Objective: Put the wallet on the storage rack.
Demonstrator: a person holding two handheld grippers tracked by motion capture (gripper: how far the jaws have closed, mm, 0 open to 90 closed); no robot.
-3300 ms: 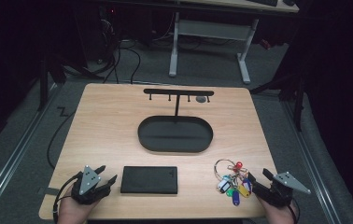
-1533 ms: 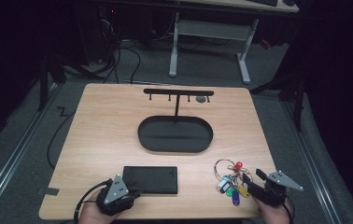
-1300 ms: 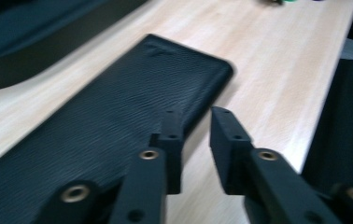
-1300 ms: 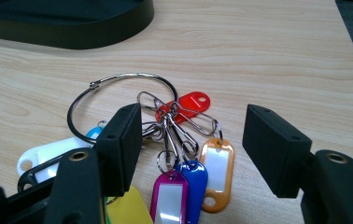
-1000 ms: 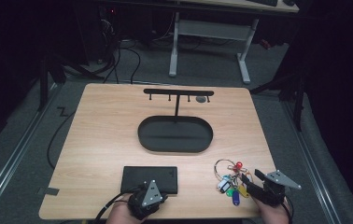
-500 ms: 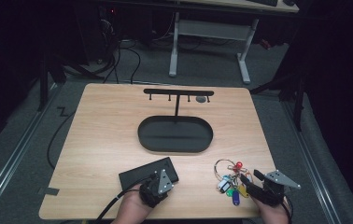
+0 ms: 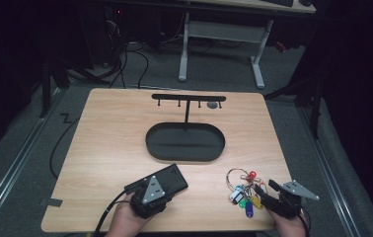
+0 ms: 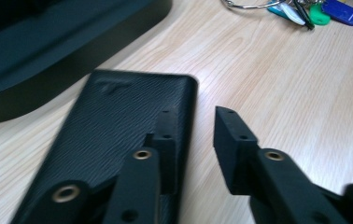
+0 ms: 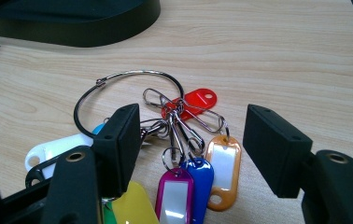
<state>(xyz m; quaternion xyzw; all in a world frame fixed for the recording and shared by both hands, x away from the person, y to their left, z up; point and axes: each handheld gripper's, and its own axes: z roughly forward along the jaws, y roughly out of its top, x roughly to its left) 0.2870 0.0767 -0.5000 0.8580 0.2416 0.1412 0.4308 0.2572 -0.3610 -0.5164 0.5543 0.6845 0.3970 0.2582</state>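
A black textured case [image 7: 167, 177] lies tilted near the table's front edge, its right end turned away from me. My left gripper [image 7: 165, 190] sits at its near end. In the left gripper view the jaws [image 8: 195, 116] have just been opening; one jaw hangs over the case [image 8: 114, 135], the other over bare wood, with the case's long edge between them and no pad pressing on it. A bunch of coloured key tags on a metal ring [image 7: 243, 192] lies at the front right. My right gripper [image 9: 193, 116] is open, and the tags [image 9: 188, 154] lie between its jaws unpressed.
A black oval tray [image 7: 184, 143] occupies the table's middle, and a T-shaped hook rack [image 7: 188, 98] rises from its far side. The tray's rim appears in the left gripper view [image 8: 48, 51] and the right gripper view [image 9: 72, 18]. Cables and desk legs lie beyond the table.
My left gripper slid right along the front edge, then moved up against the case. The case turned from square to tilted. The left jaws went from shut to open. My right gripper kept still.
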